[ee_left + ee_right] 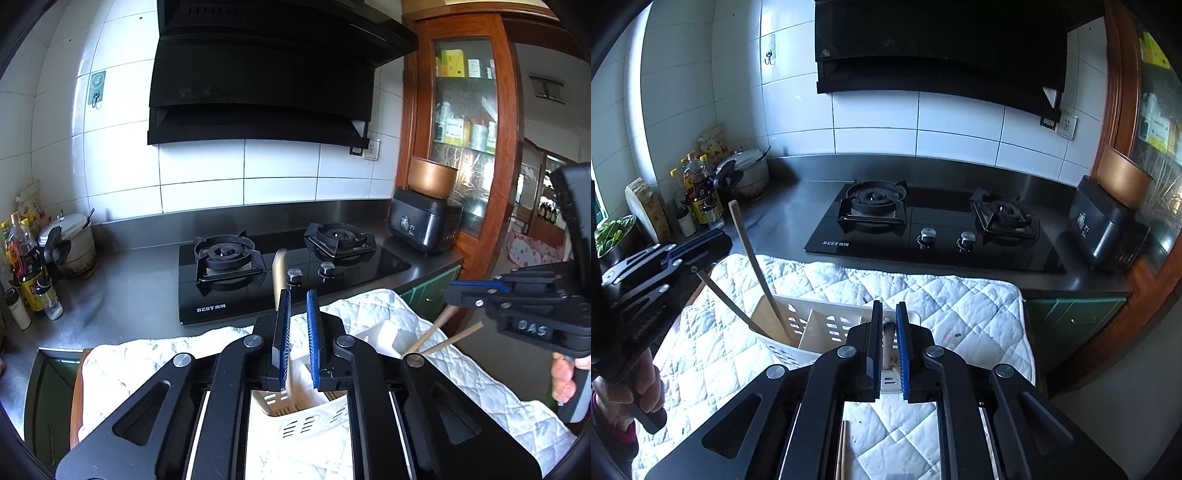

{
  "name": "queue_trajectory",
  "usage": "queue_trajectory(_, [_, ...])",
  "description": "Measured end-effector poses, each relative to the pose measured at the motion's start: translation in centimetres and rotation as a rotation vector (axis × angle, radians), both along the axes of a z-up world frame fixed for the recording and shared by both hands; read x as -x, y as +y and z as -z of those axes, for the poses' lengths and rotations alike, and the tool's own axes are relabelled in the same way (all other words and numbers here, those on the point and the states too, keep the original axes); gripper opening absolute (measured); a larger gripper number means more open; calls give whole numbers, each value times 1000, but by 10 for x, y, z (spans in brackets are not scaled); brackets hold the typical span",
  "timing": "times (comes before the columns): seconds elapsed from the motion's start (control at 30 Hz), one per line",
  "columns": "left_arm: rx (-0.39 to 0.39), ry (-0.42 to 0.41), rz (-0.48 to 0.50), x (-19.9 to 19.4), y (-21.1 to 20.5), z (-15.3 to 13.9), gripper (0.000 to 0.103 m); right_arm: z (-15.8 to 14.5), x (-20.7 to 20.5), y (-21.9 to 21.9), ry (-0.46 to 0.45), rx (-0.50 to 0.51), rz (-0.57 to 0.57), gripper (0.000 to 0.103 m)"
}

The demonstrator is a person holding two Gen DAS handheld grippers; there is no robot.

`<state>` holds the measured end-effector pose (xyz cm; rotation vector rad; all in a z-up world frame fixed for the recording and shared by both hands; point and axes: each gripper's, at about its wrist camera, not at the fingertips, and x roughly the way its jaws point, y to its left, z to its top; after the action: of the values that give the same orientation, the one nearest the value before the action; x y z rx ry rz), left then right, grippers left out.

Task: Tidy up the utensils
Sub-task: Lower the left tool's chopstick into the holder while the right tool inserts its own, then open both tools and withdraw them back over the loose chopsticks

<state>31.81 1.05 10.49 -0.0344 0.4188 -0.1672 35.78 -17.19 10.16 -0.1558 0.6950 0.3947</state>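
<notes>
Standing upright in white slotted caddy [827,325]: pale wooden utensils [759,273]; both grippers narrow, unloaded.

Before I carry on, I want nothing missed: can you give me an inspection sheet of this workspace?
Surface: white quilted cloth on a steel counter.
Job's things: white slotted plastic caddy on the cloth; pale wooden spatula handle and two wooden chopsticks leaning in it.
Clutter: sauce bottles and a lidded metal pot in the left corner.
Grippers: left gripper at the spatula handle, right gripper around a wooden stick; grip unclear on both.
Cables: nothing seen.
Surroundings: black gas hob, black rice cooker.
</notes>
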Motion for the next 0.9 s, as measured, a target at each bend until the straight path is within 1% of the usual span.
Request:
queue_trajectory(0.03, [1,-1,6,1,-1,-1,9,0,0,-1,1,-4,2,17])
queue_trajectory(0.1, [-2,-2,6,4,-2,-3,9,0,3,-3,-9,-5,9,19])
queue_trajectory(0.13, [-1,-5,9,7,-3,-5,9,-2,5,-5,-13,-9,10,23])
queue_trajectory(0.23, [1,-14,10,19,-2,-11,10,-12,20,-13,-45,-22,12,29])
queue_trajectory(0.3, [15,-19,14,33,-1,-15,10,-17,36,-19,-66,-27,10,35])
queue_trajectory(0.43, [19,-16,19,67,-2,-15,10,-17,76,-30,-92,-37,-17,38])
queue_trajectory(0.47, [18,-12,19,77,-3,-12,12,-12,89,-33,-94,-40,-25,39])
queue_trajectory(0.53, [26,-11,19,95,-3,-8,37,-1,112,-37,-93,-37,-42,39])
queue_trajectory(0.57, [28,-18,15,107,-2,-4,40,6,122,-38,-92,-31,-47,39])
queue_trajectory(0.63, [32,-12,10,126,-3,6,40,23,145,-40,-88,-14,-64,39])
queue_trajectory(0.7, [58,14,16,141,-1,18,40,41,165,-42,-79,-7,-76,39])
queue_trajectory(0.77, [81,47,10,155,1,34,42,60,185,-46,-59,-16,-89,39])
queue_trajectory(0.87, [109,91,-6,172,3,58,42,89,206,-49,-42,-4,-92,39])
queue_trajectory(0.9, [122,108,-12,176,4,66,46,100,213,-50,-34,3,-90,39])
